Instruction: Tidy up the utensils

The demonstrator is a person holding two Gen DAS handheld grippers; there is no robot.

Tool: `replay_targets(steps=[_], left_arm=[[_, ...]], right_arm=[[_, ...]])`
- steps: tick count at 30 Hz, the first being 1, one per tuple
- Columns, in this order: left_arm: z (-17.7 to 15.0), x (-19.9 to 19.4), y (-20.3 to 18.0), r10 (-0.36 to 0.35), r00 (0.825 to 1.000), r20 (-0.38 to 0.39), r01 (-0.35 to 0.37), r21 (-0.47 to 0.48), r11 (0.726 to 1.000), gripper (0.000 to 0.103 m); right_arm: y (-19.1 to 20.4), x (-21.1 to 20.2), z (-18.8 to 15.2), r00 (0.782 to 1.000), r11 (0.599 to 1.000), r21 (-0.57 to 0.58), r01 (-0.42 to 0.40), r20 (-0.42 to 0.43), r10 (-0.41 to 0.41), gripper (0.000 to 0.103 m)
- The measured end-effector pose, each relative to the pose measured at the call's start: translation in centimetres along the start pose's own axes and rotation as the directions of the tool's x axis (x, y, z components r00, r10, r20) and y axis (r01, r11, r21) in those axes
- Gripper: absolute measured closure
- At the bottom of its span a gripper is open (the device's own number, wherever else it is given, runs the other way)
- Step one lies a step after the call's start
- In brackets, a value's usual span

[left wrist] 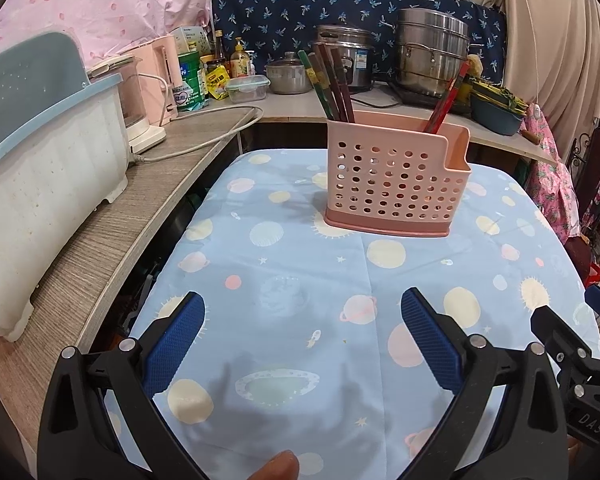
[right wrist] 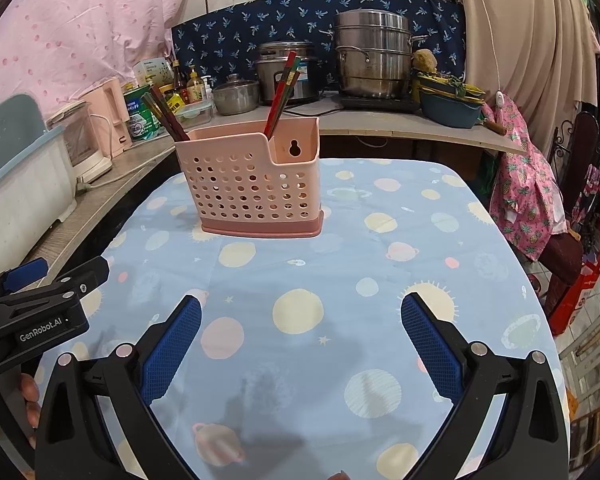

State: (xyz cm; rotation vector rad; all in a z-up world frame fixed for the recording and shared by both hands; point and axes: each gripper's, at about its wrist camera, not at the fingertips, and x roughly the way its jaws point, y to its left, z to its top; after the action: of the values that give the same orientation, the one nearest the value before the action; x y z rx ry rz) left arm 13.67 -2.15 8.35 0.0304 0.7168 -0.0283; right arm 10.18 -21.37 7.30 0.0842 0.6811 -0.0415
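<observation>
Both tongs spread wide above the planet-print surface, gripping nothing.

The pink utensil holder (left wrist: pixel 396 184) stands upright at the far middle of the surface (left wrist: pixel 300 280); dark chopsticks (left wrist: pixel 332 84) lean in its left compartment, red chopsticks (left wrist: pixel 448 100) in its right. Left tongs (left wrist: pixel 302 344) and right tongs (right wrist: pixel 300 344) hover near, side by side.

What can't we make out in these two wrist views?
- Chopstick tips, both views: hidden inside the pink holder; the exact count is unclear where they overlap.
- Holder's dividers: only the notch shows; the perforated front wall blocks the rest.
- Can and bottle labels on the counter: too small to read.
- Right tool in the left view: cut off by the right edge.
</observation>
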Motion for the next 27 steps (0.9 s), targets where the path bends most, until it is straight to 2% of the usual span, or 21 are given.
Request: replay_targets(steps=[3, 14, 27], left_arm=[[-0.01, 0.02, -0.01, 0.016, 1.000, -0.002, -0.016, 0.004, 1.000, 0.009], [0.07, -0.35, -0.70, -0.001, 1.000, 0.013, 0.000, 0.040, 0.999, 0.009], [0.20, -0.33, -0.68, 0.006, 1.000, 0.014, -0.006, 0.034, 0.999, 0.009]], right_arm=[[0.03, -0.03, -0.01, 1.000, 1.000, 0.000, 0.001, 0.002, -0.001, 0.006], [0.07, 0.09, -0.07, 1.000, 1.000, 0.002, 0.004, 0.002, -0.004, 0.006], [-0.02, -0.10, 0.33, 1.000, 1.000, 0.006, 0.010, 0.008, -0.010, 0.006]])
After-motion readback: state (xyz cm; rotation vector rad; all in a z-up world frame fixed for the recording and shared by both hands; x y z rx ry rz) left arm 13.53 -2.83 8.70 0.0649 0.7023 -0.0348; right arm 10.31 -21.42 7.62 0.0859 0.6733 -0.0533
